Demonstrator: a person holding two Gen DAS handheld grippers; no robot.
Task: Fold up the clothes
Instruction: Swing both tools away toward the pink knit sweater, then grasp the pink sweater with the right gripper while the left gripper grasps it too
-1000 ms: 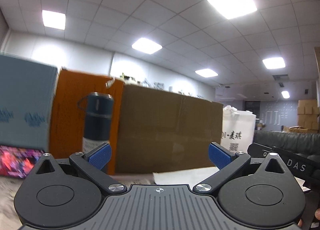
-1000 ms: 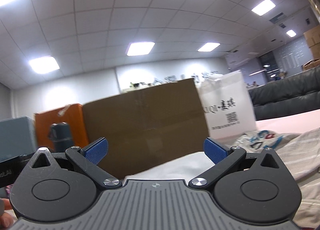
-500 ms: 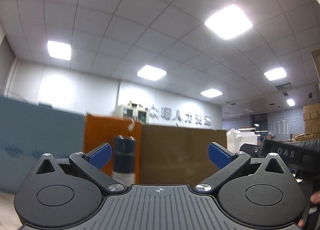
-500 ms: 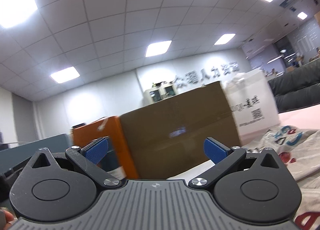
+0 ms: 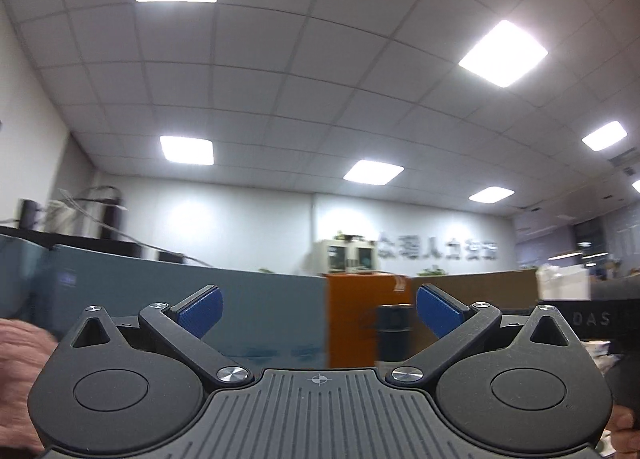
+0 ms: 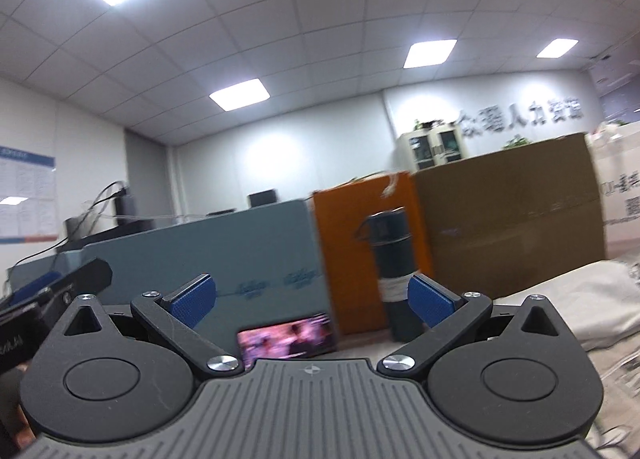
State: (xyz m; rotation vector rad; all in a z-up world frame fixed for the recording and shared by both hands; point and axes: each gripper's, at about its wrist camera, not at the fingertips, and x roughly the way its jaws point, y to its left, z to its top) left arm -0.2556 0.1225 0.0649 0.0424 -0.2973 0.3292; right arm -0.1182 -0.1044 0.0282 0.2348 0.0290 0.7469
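My left gripper (image 5: 318, 309) is open and empty, tilted up toward the ceiling; no clothes show in its view. My right gripper (image 6: 310, 299) is open and empty, held above the table. Light grey and white clothes (image 6: 592, 299) lie in a heap at the right edge of the right wrist view, to the right of the right gripper. The left gripper's body (image 6: 52, 291) shows at the left of the right wrist view, and the right gripper's body (image 5: 592, 317) shows at the right of the left wrist view.
Ahead stand a blue-grey box (image 6: 224, 251), an orange box (image 6: 356, 243), a brown cardboard box (image 6: 512, 219) and a white bag (image 6: 620, 187). A dark flask (image 6: 390, 259) stands before the orange box. A lit phone (image 6: 286, 341) leans on the blue-grey box.
Both grippers have swung left and tilted upward. The boxes and flask have slid right in both views, and the left wrist view now shows mostly ceiling. The jaws have stayed open.
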